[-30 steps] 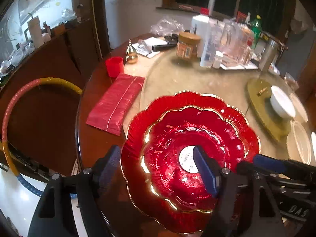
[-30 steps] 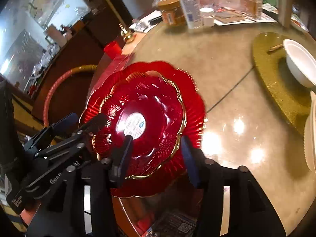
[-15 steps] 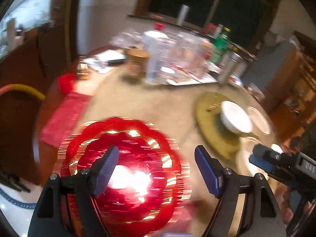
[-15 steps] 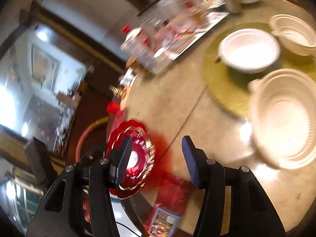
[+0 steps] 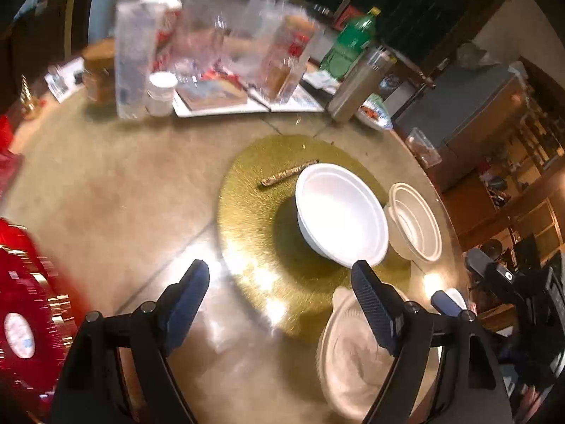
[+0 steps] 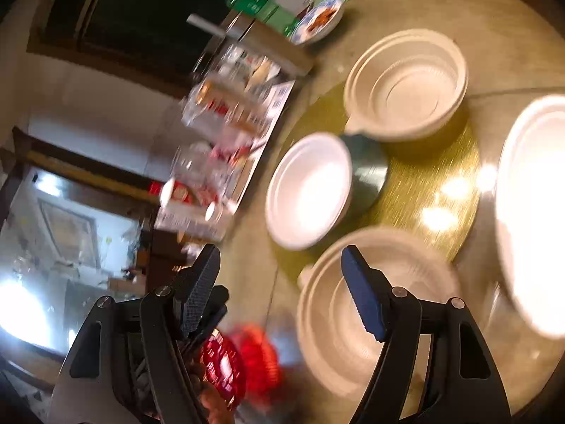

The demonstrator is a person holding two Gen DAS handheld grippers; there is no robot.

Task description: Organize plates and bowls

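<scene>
Both grippers, left gripper [image 5: 279, 304] and right gripper [image 6: 282, 289], are opening empty, hanging over the white bowl [image 5: 340, 213] at frame centre.

Your right gripper [image 6: 280, 291] is opening with nothing between its jaws, above a beige bowl [image 6: 339, 321] on the worktop [image 6: 494, 17]. A white bowl [image 6: 307, 190] sits on the gold mat [image 6: 416, 190] beyond; red plates [image 6: 243, 364] lie blurred below.

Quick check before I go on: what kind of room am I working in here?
Most likely a home dining room: a big round table with a gold turntable, disposable white bowls, bottles and food jars at the back, and cluttered wooden shelves alongside.
</scene>
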